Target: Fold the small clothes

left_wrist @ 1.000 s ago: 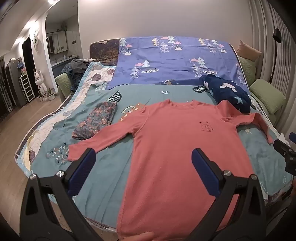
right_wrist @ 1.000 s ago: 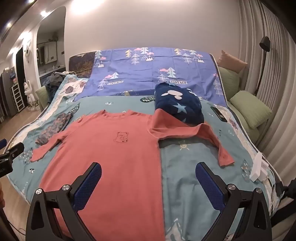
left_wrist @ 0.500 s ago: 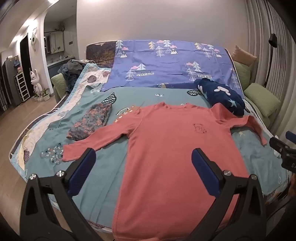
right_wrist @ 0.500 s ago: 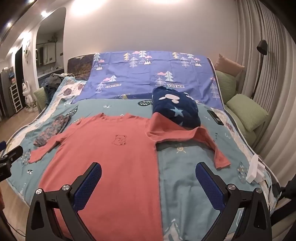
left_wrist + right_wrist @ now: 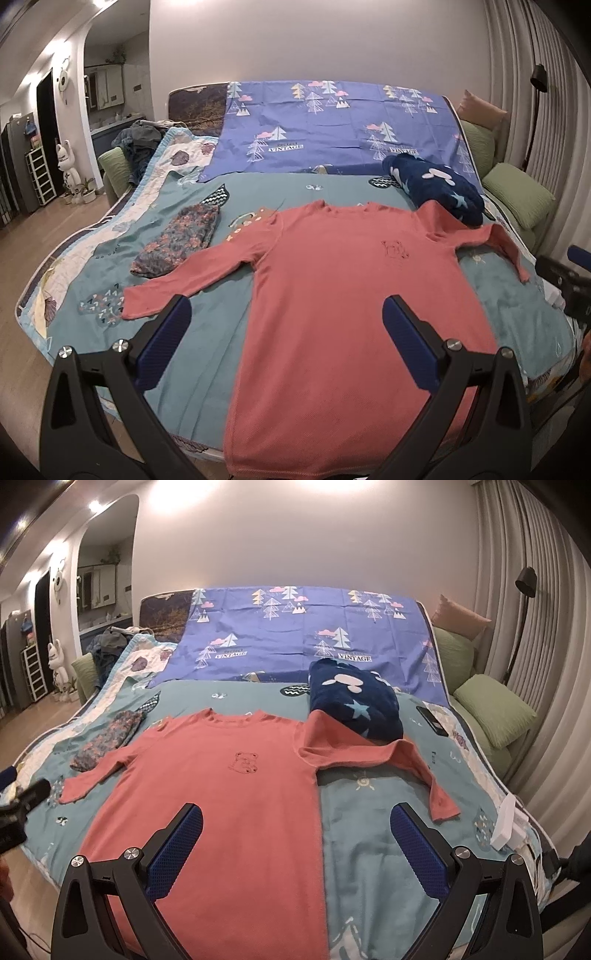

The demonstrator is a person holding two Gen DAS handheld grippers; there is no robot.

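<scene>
A salmon-pink long-sleeved shirt (image 5: 343, 302) (image 5: 221, 797) lies flat, front up, on the teal bedspread (image 5: 221, 325) (image 5: 369, 830), its hem at the near edge of the bed. Its left sleeve stretches out toward a folded floral garment (image 5: 177, 240) (image 5: 107, 738). The right sleeve bends over the foot of a navy star blanket (image 5: 436, 184) (image 5: 354, 701). My left gripper (image 5: 284, 317) hovers open above the shirt's lower left part, holding nothing. My right gripper (image 5: 295, 827) hovers open above the shirt's lower right edge, also holding nothing.
A blue tree-print sheet (image 5: 303, 635) covers the head of the bed. Green cushions (image 5: 495, 709) line the right side, and a floor lamp (image 5: 524, 579) stands by the curtain. A dark phone (image 5: 432, 720) and a white box (image 5: 506, 823) lie near the right edge. Wooden floor (image 5: 48, 229) opens to the left.
Both grippers have drawn back and risen from the bed, so the shirt looks smaller and lower in both views. The shirt lies unchanged, and both grippers stay open.
</scene>
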